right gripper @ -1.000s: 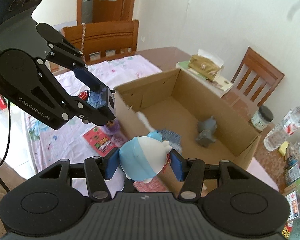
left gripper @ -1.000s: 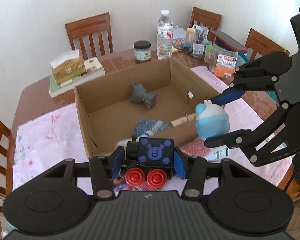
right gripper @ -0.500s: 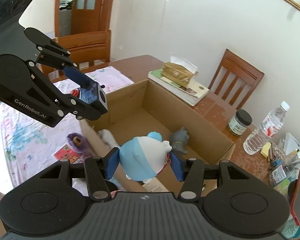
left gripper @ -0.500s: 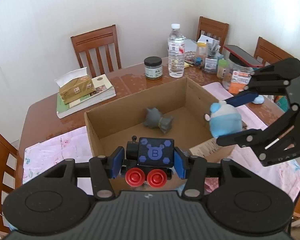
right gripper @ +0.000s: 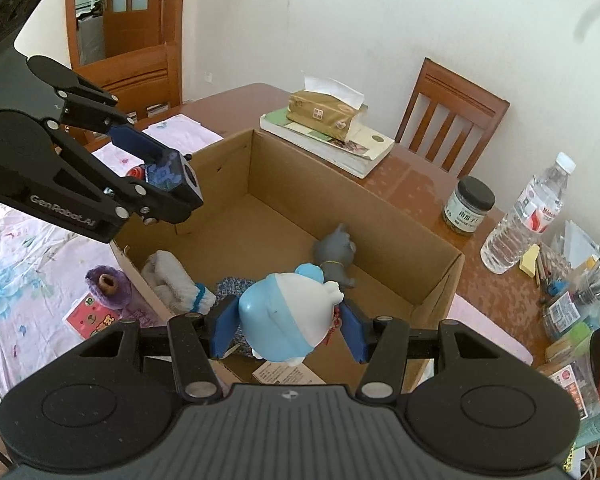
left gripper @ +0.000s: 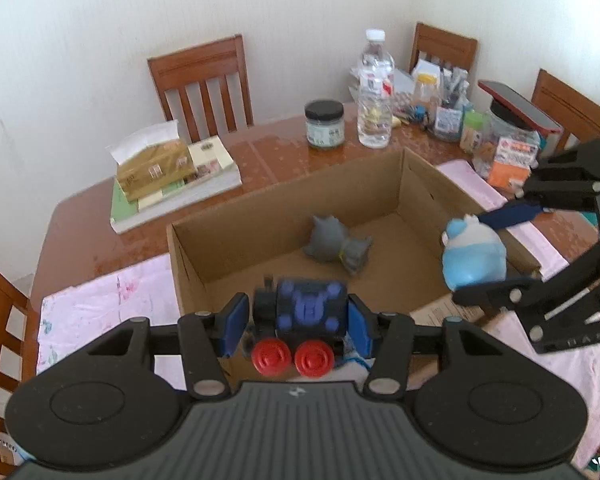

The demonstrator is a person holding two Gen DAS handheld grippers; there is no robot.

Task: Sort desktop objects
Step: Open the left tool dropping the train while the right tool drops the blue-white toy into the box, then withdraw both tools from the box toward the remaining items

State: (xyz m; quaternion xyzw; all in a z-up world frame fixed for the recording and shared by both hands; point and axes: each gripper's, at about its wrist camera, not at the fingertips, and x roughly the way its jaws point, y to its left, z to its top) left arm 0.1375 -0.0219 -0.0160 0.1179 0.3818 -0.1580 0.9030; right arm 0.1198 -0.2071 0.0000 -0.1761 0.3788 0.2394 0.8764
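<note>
Right wrist view: cardboard box ahead holds grey figurine, white cloth. Blue-white toy is gripped by right gripper. Left gripper, jaws just widened, toy train loose between.

Both grippers: black plastic linkage arms, silver screws at pivots, blue finger pads. Ribbed dark grey housing with two round discs. Left gripper bears white "GenRobot.AI" lettering on its arm.

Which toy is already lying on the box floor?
The grey figure. The blue-and-white figure sits clamped in the right gripper; the black train is between the left gripper's jaws, which have just been opening.
</note>
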